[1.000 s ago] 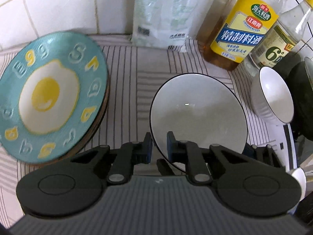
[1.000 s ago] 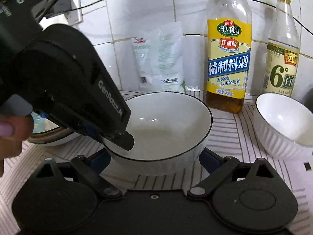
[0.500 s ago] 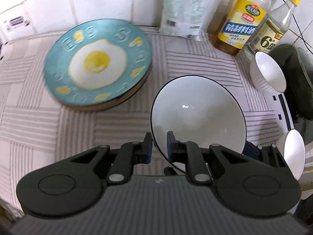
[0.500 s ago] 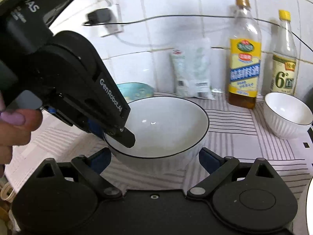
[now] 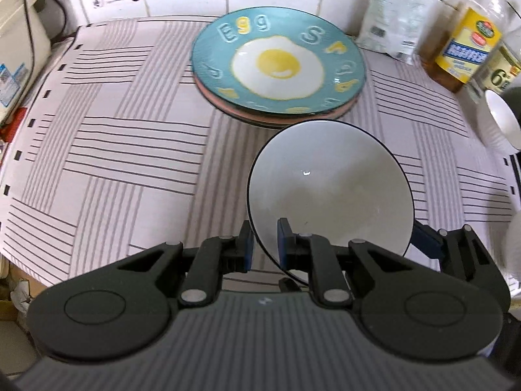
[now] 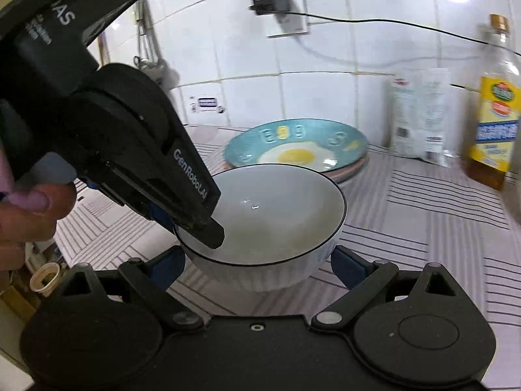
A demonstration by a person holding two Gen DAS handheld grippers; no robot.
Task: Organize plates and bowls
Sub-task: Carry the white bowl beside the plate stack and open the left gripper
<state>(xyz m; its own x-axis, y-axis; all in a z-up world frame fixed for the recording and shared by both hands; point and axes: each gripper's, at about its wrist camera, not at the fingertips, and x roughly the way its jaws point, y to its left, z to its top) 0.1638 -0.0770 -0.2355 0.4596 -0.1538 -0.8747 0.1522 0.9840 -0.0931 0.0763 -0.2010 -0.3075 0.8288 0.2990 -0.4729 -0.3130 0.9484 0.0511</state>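
A white bowl (image 5: 329,189) with a thin black rim hangs just above the striped cloth (image 5: 114,137). My left gripper (image 5: 263,241) is shut on its near-left rim, one pad inside and one outside. In the right wrist view the same left gripper (image 6: 208,234) comes down from the upper left onto the bowl (image 6: 260,215). My right gripper (image 6: 259,267) spans the bowl's ribbed lower wall, a blue pad against each side. Behind the bowl lies a teal fried-egg plate (image 5: 276,62) on a stack of pink plates (image 6: 351,169).
A small white bowl (image 5: 501,120) sits at the right edge. A yellow-labelled bottle (image 5: 465,45) and a white bag (image 5: 397,26) stand by the tiled wall. A cream appliance (image 5: 16,49) is at far left. A plug and cable (image 6: 270,0) hang on the wall.
Both grippers have carried the bowl back and to the left, away from the bottles. The plate stack has slid from the left of the view to ahead of the bowl. Both grips are unchanged.
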